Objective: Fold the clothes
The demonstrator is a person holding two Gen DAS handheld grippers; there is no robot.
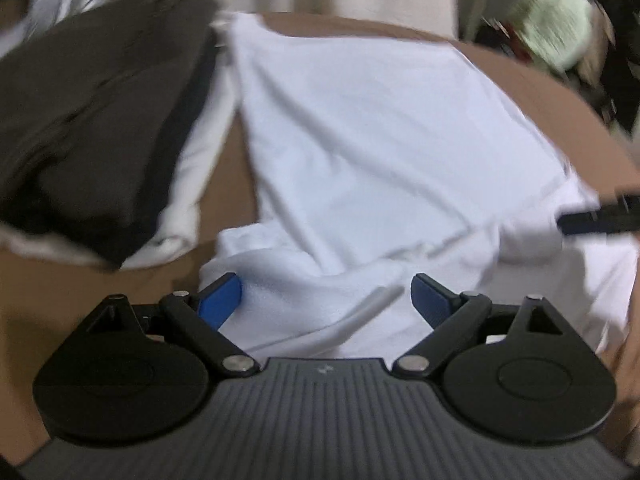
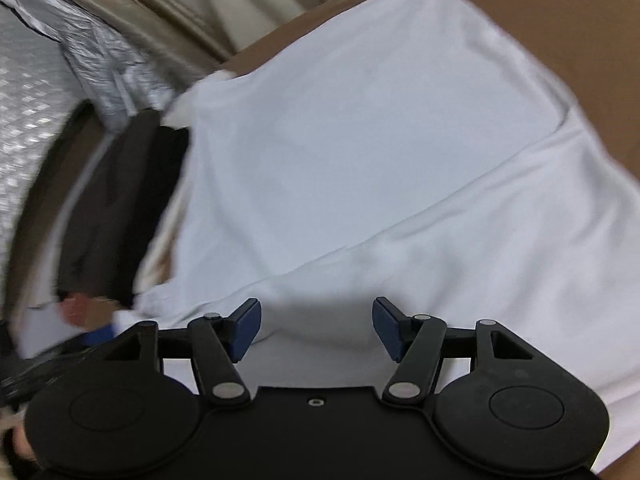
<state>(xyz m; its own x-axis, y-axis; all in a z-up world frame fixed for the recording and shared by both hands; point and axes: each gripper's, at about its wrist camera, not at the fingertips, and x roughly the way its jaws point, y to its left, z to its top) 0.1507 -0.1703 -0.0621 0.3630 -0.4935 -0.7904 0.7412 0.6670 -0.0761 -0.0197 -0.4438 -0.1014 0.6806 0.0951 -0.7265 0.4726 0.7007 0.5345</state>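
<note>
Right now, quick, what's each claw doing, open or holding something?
Left claw: open, holding nothing, over the near edge of the white shirt.
Right claw: open, empty, above the same shirt.

A brown table (image 1: 224,184) carries a white shirt (image 1: 380,140); beside it, stacked dark clothes (image 1: 92,128).

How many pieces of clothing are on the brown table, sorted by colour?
White: 2, the white shirt spread out flat, and a white folded garment under the dark one.
Dark brown or black: 1, the dark folded garment on the pile beside the shirt.
Total: 3 that can be told apart on the brown table; blur may hide more layers in the pile.
</note>
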